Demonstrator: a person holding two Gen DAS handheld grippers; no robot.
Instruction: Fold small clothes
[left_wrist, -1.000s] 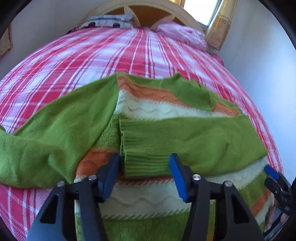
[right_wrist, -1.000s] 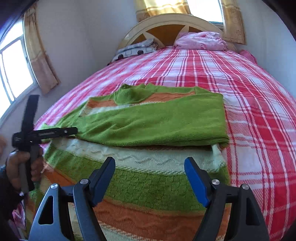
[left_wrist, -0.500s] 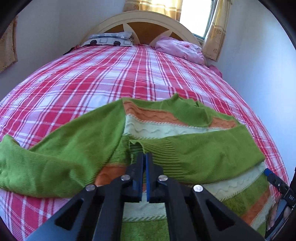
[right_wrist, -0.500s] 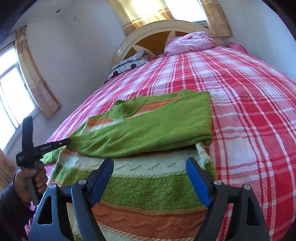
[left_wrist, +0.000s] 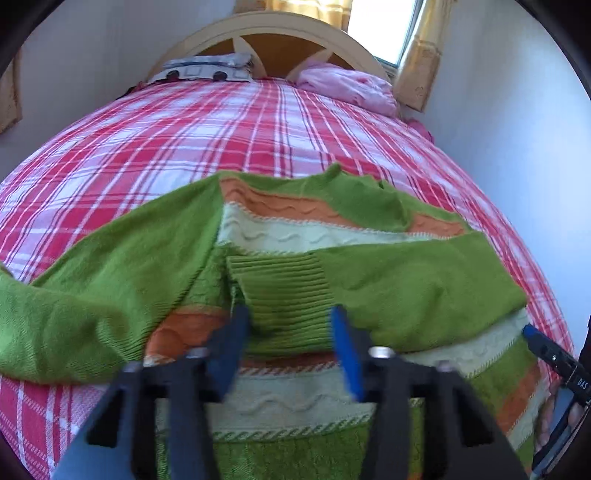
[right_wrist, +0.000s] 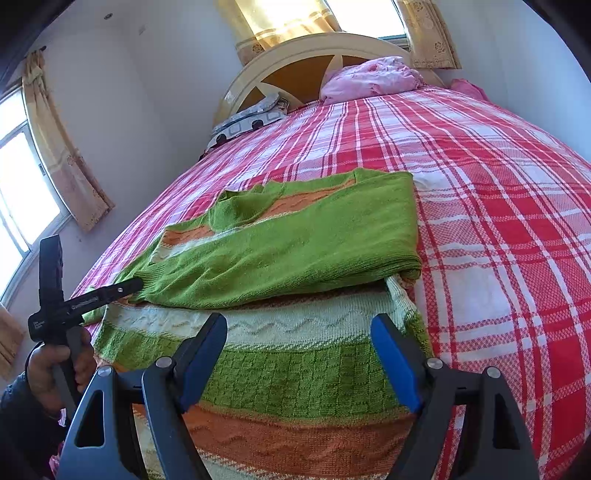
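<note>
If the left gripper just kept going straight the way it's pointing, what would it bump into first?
Most likely the ribbed cuff of the sweater's folded sleeve, lying just ahead between the opening jaws of the left gripper. How near it is can't be judged.

Chunky matt knit sweater (left_wrist: 388, 288) (ribbed cuff) on woven plaid cloth bedspread (left_wrist: 221, 140)

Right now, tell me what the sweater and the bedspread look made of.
Sweater: knitted yarn, probably wool or acrylic; matte, with ribbed cuff and raised wavy stitches. Bedspread: woven cloth, likely cotton; matte, its red and white plaid shows a coarse weave.
</note>
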